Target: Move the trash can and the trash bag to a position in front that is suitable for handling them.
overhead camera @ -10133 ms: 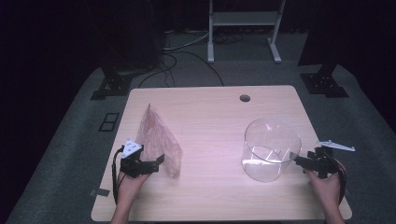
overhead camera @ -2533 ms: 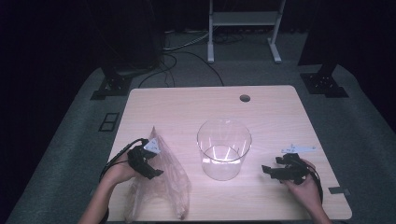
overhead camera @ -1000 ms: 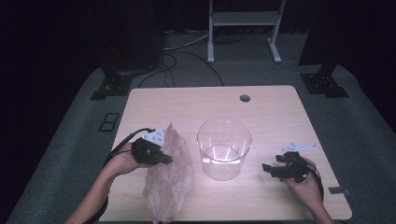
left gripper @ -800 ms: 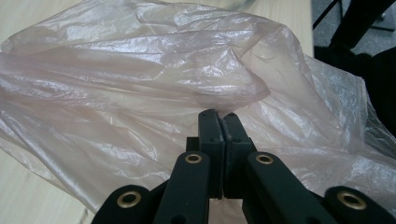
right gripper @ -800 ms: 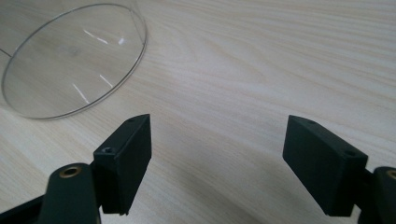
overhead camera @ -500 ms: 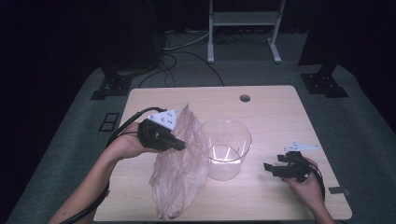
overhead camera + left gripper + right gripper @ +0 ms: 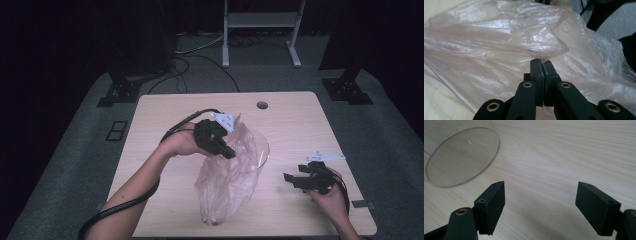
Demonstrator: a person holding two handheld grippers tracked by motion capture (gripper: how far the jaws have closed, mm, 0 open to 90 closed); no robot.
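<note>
A thin, pinkish clear plastic bag (image 7: 230, 185) hangs above the table, lifted by my left gripper (image 7: 227, 151), which is shut on a fold near the bag's top edge. In the left gripper view the two jaws meet on the crumpled film (image 7: 544, 47). Behind the bag stands a clear round container (image 7: 262, 150), mostly covered by it; its base (image 7: 461, 157) lies on the wood in the right gripper view. My right gripper (image 7: 290, 178) rests low at the table's right front, open, with bare wood between its fingers (image 7: 491, 205).
The light wooden table (image 7: 300, 125) has a small round hole (image 7: 262, 105) near its far edge. Grey carpet, dark stands and cables surround the table. A cable (image 7: 120, 205) trails from the left gripper along the forearm.
My left gripper has carried the bag up and to the right, so the bag now drapes in front of the clear container. The right gripper has stayed where it was.
</note>
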